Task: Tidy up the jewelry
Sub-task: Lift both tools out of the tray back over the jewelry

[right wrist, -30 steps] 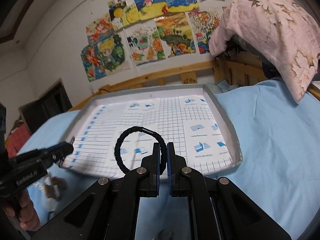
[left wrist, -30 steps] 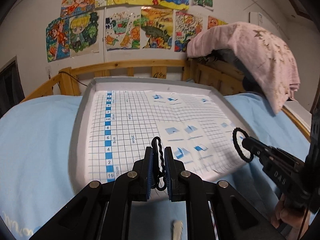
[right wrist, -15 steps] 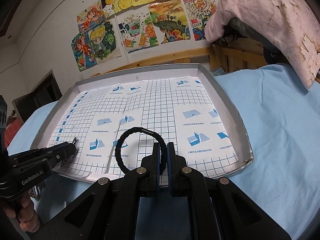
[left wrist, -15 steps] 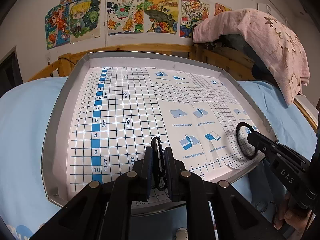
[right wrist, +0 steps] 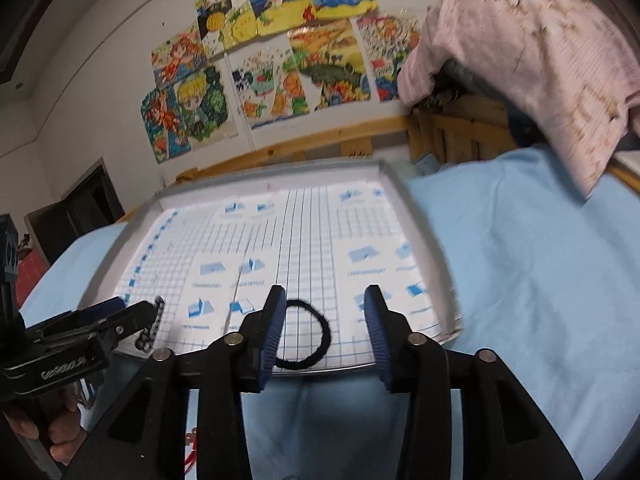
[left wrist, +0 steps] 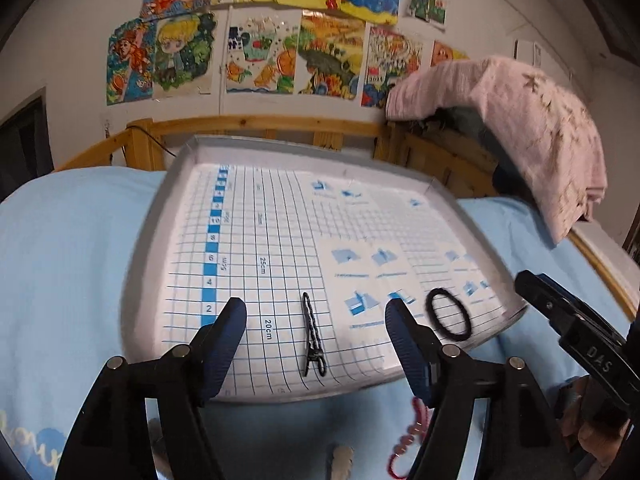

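Left wrist view: the left gripper (left wrist: pixel 314 314) is opening its jaws, and the black chain (left wrist: pixel 313 336) lies flat on the tray (left wrist: pixel 160 240) between them, touching neither.

Right wrist view: the right gripper (right wrist: pixel 325 302) is opening too. The black hair tie (right wrist: pixel 306 334) lies on the tray's near edge, just beside the left pad.

Red beaded string (left wrist: pixel 412 428) mostly hides behind the left gripper's arm, bottom cut off. Printed labels on the tray (left wrist: pixel 148 240) liner are too blurry to read. Hair tie (right wrist: pixel 308 336) partly behind a finger.
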`<state>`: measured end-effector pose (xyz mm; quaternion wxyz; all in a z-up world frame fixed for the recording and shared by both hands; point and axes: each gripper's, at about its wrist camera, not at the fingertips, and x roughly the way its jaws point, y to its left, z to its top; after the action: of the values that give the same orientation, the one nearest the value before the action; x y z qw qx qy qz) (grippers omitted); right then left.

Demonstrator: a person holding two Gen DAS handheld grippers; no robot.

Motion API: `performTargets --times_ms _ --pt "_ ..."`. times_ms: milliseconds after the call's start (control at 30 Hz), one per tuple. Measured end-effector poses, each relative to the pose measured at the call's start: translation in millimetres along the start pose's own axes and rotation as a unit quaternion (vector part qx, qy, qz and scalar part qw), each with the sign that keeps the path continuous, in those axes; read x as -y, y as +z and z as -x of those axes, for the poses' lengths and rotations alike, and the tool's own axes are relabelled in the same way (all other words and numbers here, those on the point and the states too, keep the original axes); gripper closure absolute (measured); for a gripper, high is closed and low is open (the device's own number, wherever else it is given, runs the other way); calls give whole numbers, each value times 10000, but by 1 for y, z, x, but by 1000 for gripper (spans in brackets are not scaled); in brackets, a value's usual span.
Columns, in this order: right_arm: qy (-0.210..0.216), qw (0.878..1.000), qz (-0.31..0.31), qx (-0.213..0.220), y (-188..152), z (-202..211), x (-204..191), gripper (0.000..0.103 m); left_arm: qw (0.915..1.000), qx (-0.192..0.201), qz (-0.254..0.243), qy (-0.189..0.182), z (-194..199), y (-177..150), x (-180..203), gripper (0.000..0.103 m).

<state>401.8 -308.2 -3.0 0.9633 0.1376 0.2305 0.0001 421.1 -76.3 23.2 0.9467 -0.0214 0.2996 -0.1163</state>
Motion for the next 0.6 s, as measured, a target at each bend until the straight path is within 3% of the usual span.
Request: performTargets --times_ms 233,367,600 --pt "30 9989 -8 475 4 64 11 28 9987 504 -78 63 58 -11 8 0" --pt "85 9968 183 778 -2 106 9 11 9967 772 -214 129 95 -29 15 0" --pt "82 9910 561 1210 -22 177 -3 2 9944 1021 -150 215 151 -69 16 0"
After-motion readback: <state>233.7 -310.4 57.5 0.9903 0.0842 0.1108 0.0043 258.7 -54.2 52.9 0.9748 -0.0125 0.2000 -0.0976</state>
